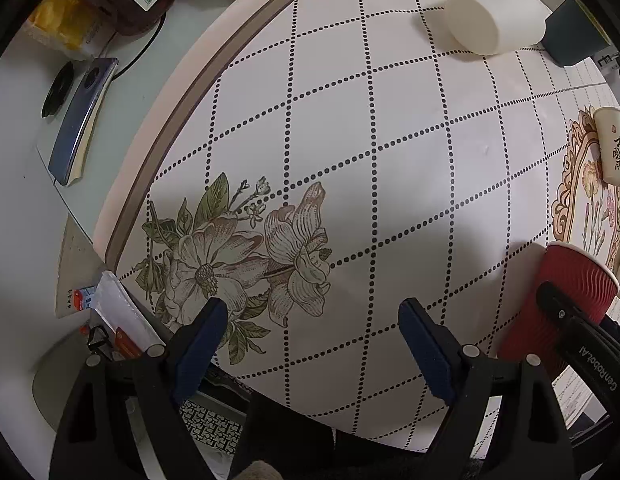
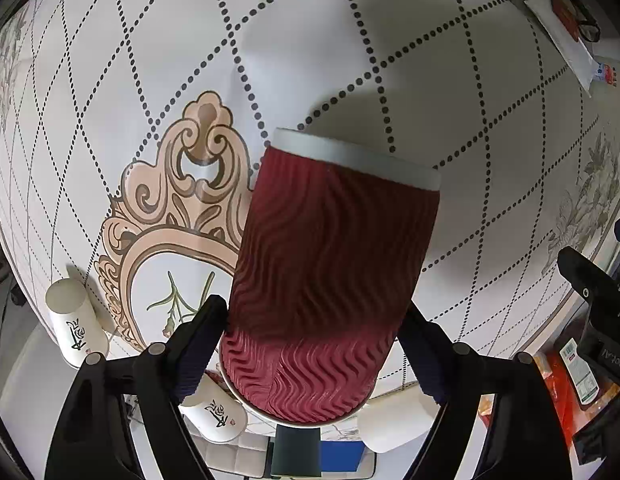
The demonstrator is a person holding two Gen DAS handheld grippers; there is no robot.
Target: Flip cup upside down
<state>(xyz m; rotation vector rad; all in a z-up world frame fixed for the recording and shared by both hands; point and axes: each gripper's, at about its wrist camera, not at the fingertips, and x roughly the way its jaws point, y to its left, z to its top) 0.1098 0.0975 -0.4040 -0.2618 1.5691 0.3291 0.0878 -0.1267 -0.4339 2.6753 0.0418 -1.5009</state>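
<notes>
Red cup (image 2: 326, 280) pinched in right gripper (image 2: 314, 344) jaws, left gripper (image 1: 314, 344) jaws spread; two printed white cups (image 2: 75, 324) nearby

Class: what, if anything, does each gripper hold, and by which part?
The right gripper holds the red cup by its ribbed sides. The left gripper is open, holding nothing.

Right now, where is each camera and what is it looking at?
Left wrist: sits on the open left tool, looking down over the dotted floral tablecloth; its blue fingers show.
Right wrist: sits on the right tool, shut on the red ribbed paper cup; its black fingers show.
Shared: both see the cup and tablecloth.
</notes>
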